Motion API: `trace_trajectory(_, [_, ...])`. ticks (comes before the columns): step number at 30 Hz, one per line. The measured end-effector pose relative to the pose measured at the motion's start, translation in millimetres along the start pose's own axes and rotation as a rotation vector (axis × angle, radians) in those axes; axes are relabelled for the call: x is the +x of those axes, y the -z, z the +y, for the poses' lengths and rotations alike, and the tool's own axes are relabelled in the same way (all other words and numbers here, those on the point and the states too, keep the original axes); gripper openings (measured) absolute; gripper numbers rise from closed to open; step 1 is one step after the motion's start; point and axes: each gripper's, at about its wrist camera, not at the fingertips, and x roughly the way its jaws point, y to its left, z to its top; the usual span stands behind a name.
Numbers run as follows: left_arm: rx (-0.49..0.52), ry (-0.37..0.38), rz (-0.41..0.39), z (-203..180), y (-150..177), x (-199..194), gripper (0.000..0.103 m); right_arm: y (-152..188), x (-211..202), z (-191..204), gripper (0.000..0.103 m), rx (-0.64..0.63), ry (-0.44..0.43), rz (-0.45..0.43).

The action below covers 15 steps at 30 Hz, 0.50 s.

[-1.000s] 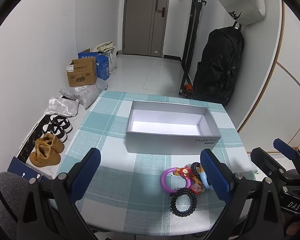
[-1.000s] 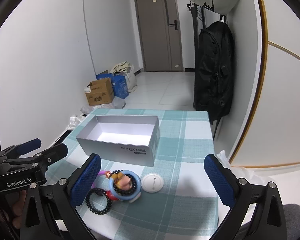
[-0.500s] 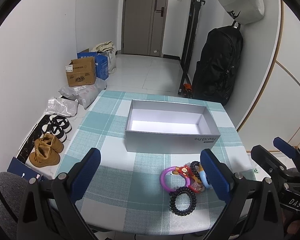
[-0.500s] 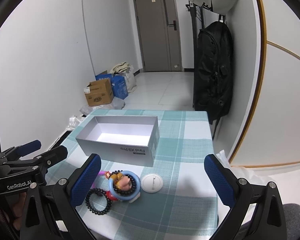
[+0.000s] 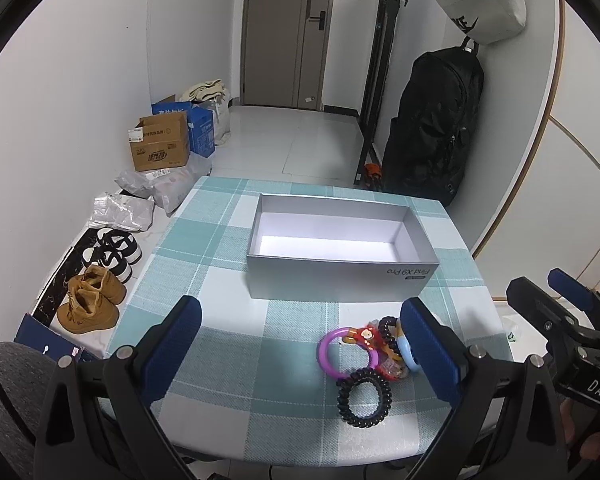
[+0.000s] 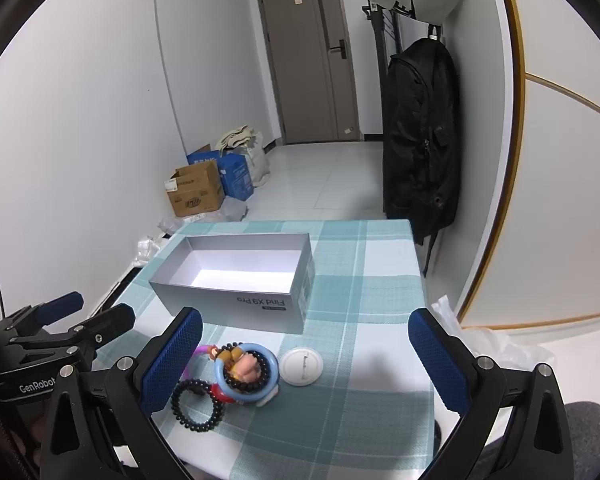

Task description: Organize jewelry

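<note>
On the surface (image 5: 220, 320): 1 empty grey box (image 5: 340, 280), 1 black spiral hair tie (image 5: 364, 397), 1 purple ring (image 5: 347, 354), 1 white disc (image 6: 301, 367). Left tongs (image 5: 304, 354) and right tongs (image 6: 306, 358) both released, gripping nothing.

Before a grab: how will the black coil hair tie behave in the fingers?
The black coil hair tie looks springy, so it would probably squash. It lies flat, so rolling seems unlikely. It touches the purple ring, which a lift might nudge.

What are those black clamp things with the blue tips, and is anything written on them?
They are two handheld grippers. The left gripper and right gripper each have black angular frames with silver screws and two fingers faced with textured blue pads. White lettering shows: "GenRobot" on the left one, "DAS" on the right. A thin black cable runs beside the left one.
</note>
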Motion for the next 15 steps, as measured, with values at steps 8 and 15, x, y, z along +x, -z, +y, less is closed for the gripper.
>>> trace_trajectory(8, [0.021,0.036,0.06,-5.6,10.2,7.9,0.097,-0.5,-1.0,-8.1,0.103,0.042,0.017,-0.001])
trace_trajectory(15, [0.064,0.075,0.183,-14.6,27.5,23.3,0.097,-2.8,-1.4,-13.7,0.103,0.058,0.042,-0.008])
